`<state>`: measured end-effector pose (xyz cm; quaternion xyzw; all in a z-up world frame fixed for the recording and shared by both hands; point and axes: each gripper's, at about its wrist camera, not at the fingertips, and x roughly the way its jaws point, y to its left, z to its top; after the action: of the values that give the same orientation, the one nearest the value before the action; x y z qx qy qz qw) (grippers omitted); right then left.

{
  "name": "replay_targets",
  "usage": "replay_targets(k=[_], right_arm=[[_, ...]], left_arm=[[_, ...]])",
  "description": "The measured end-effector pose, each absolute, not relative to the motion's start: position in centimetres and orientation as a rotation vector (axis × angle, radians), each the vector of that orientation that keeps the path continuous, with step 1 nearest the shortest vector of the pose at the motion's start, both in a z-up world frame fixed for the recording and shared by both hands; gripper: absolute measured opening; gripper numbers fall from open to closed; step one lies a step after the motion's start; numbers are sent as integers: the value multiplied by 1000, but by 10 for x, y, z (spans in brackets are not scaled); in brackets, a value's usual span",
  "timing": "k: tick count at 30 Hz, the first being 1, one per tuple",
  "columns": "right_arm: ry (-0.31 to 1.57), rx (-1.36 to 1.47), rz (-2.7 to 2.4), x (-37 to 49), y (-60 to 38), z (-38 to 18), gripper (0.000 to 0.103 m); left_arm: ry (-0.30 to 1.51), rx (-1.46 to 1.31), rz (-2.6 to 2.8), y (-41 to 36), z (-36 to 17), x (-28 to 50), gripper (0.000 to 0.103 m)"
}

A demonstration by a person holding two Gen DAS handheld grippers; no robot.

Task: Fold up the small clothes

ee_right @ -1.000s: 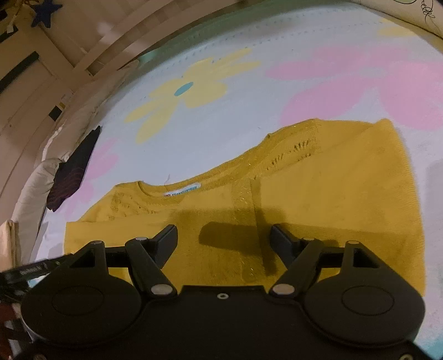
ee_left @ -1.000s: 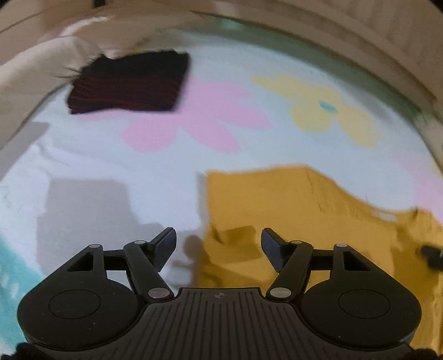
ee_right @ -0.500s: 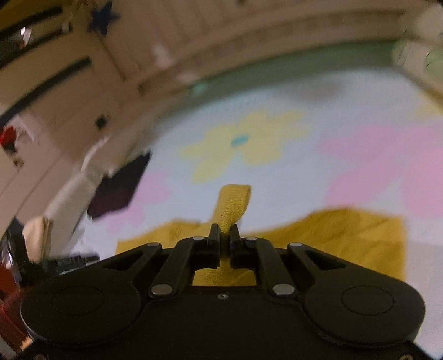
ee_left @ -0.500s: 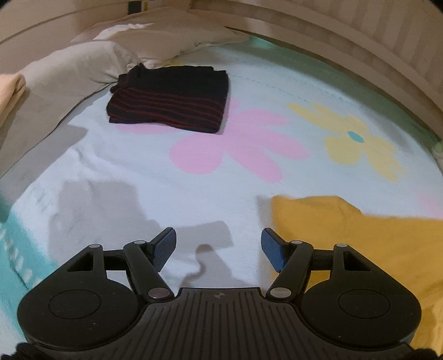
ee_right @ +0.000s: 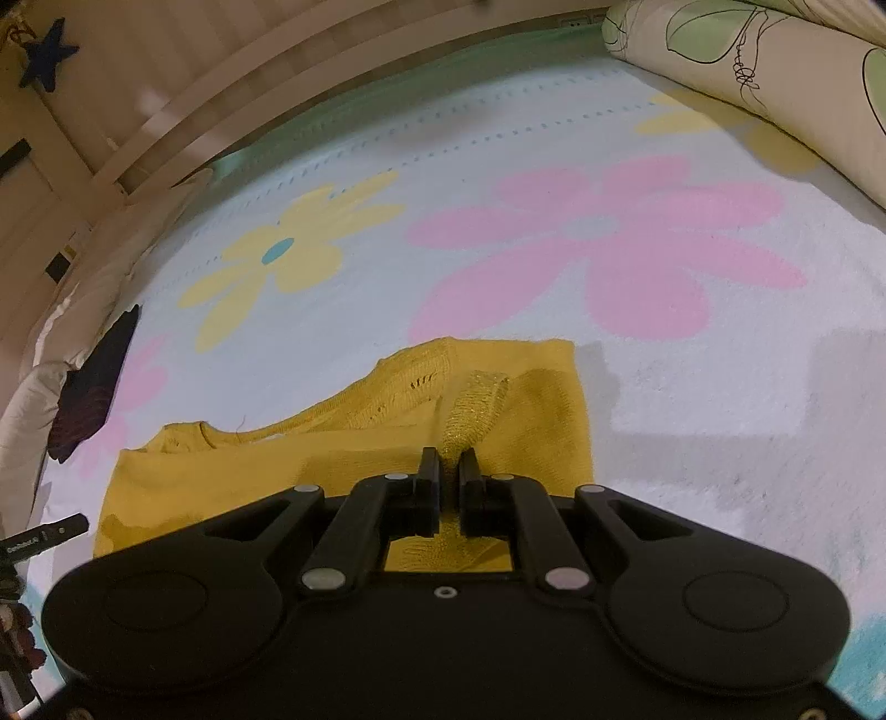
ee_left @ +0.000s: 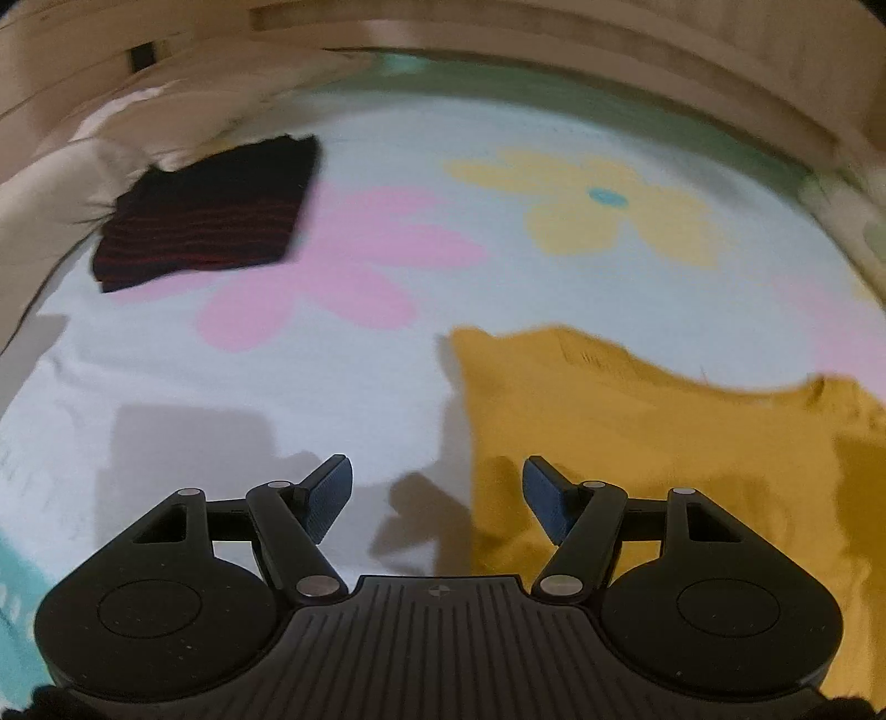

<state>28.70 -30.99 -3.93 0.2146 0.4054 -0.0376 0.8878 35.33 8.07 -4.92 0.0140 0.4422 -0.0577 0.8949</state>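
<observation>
A mustard-yellow knitted top (ee_right: 343,459) lies partly folded on a white blanket with pink and yellow flowers (ee_right: 598,255). My right gripper (ee_right: 448,471) is shut on a fold of the yellow top and holds it pulled up from the cloth. In the left wrist view the yellow top (ee_left: 664,443) lies at the lower right. My left gripper (ee_left: 437,493) is open and empty, low over the blanket at the top's left edge.
A folded dark garment with red stripes (ee_left: 205,216) lies at the far left of the blanket, also in the right wrist view (ee_right: 94,382). Beige pillows (ee_left: 50,188) and a printed pillow (ee_right: 775,77) border the blanket. A wooden wall (ee_left: 498,33) runs behind.
My right gripper has shut on the yellow top and lifted a fold of it. My left gripper has stayed open and swung left, then back toward the top's left edge.
</observation>
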Motion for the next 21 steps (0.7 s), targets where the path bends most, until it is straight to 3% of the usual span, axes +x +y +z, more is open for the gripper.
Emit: replay_targets(k=[3, 7, 13, 17, 21], right_arm=[[881, 460, -90, 284, -313, -49, 15], [932, 437, -129, 280, -319, -63, 24], [915, 392, -169, 275, -325, -56, 40], [861, 381, -185, 272, -327, -47, 44], [826, 384, -172, 273, -327, -41, 58]], left_arm=[[978, 103, -103, 77, -67, 354, 67], [1006, 95, -68, 91, -71, 354, 78], [1036, 97, -21, 98, -63, 358, 79], [916, 116, -13, 86, -39, 351, 78], [856, 98, -99, 63, -31, 346, 78]])
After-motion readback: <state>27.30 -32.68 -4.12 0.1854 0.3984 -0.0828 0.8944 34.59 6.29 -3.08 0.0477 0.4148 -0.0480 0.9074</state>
